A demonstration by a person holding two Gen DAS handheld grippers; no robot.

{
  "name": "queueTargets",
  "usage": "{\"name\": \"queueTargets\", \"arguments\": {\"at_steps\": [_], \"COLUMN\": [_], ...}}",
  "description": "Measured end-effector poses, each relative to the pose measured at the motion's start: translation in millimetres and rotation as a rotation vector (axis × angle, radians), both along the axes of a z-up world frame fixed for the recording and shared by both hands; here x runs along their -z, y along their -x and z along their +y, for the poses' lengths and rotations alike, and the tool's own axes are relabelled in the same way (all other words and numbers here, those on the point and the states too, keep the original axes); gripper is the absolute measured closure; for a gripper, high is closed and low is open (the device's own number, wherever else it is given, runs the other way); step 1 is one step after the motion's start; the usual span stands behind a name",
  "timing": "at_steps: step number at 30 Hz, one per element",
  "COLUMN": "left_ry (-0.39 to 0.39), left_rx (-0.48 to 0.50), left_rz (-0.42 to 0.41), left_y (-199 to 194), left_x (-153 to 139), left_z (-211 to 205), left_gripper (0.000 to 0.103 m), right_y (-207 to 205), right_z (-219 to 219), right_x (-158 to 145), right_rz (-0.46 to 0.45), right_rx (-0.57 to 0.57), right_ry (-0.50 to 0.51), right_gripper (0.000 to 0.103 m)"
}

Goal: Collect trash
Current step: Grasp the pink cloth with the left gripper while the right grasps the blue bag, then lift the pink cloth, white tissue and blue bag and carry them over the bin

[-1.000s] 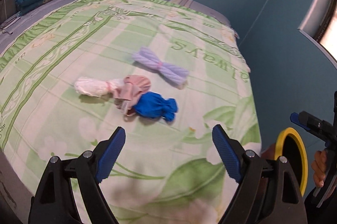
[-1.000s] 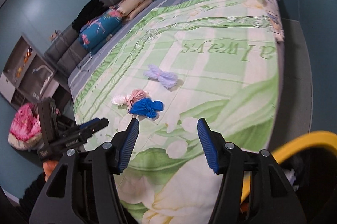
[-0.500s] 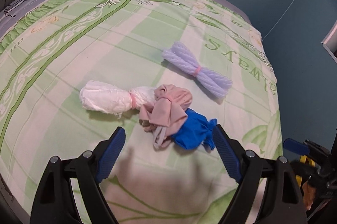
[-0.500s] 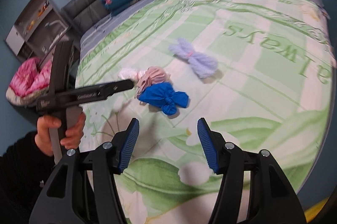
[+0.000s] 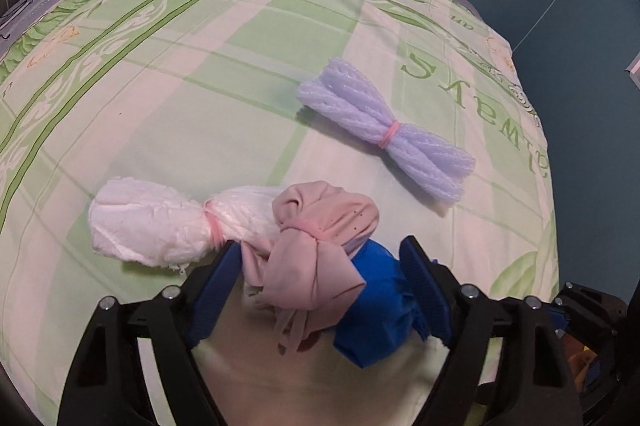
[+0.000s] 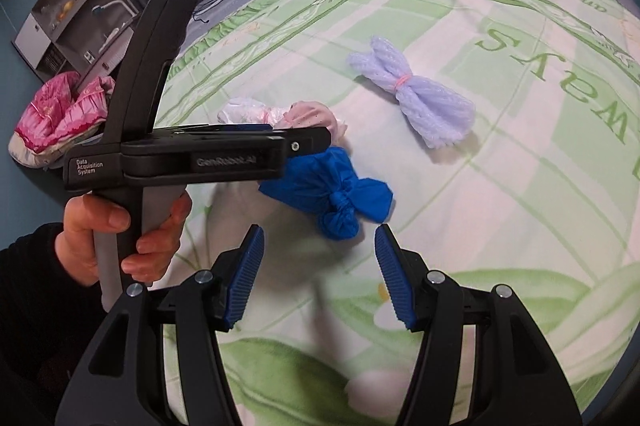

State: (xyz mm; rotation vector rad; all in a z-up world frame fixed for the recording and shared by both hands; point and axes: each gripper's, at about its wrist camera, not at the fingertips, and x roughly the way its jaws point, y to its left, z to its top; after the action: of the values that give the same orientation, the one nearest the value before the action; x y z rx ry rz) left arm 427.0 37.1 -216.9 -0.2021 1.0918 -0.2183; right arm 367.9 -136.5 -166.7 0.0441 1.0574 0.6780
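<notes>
Here, left tongs (image 5: 320, 282) closing around pink bundle (image 5: 320, 246), right tongs (image 6: 318, 278) open, empty

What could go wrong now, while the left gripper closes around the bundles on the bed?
1. The left gripper is closing with both the pink knotted cloth bundle and the blue knotted plastic bundle between its jaws, so it may pinch two at once, or one may slip out.
2. The white tied tissue bundle touches the pink one and may be dragged along.
</notes>
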Motion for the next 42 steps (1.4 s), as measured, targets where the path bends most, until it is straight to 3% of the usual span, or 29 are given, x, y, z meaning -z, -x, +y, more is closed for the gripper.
{"name": "queueTargets", "arguments": {"at_steps": [5, 11, 17, 22, 25, 30, 42], "left_ry": [0.000, 0.006, 0.056, 0.087, 0.092, 0.119, 0.139], "left_rx": [-0.004, 0.018, 0.019, 0.013, 0.010, 0.009, 0.031], "left_rz": [0.017, 0.002, 0.002, -0.002, -0.004, -0.029, -0.121], "left_y": [-9, -12, -12, -9, -6, 3, 47], "left_x": [8, 9, 11, 9, 7, -8, -67], "left_z": [3, 6, 16, 22, 24, 29, 38], "left_gripper": [0.057, 0.068, 0.071, 0.071, 0.071, 0.071, 0.071], "right_y": [-11, -22, -27, -30, -31, -24, 26], "right_z": [7, 26, 53, 60, 55, 42, 8], "right_x": [7, 18, 32, 40, 39, 26, -21], "right_rz": [-0.008, -0.011, -0.020, -0.007, 0.012, 0.051, 0.006], "right_rx": [-0.008, -0.045, -0.104, -0.100, -0.072, -0.041, 0.027], "right_ry": [0.027, 0.076, 0.151, 0.187, 0.179, 0.120, 0.082], "right_gripper": [0.048, 0.048, 0.049, 0.077, 0.087, 0.089, 0.089]}}
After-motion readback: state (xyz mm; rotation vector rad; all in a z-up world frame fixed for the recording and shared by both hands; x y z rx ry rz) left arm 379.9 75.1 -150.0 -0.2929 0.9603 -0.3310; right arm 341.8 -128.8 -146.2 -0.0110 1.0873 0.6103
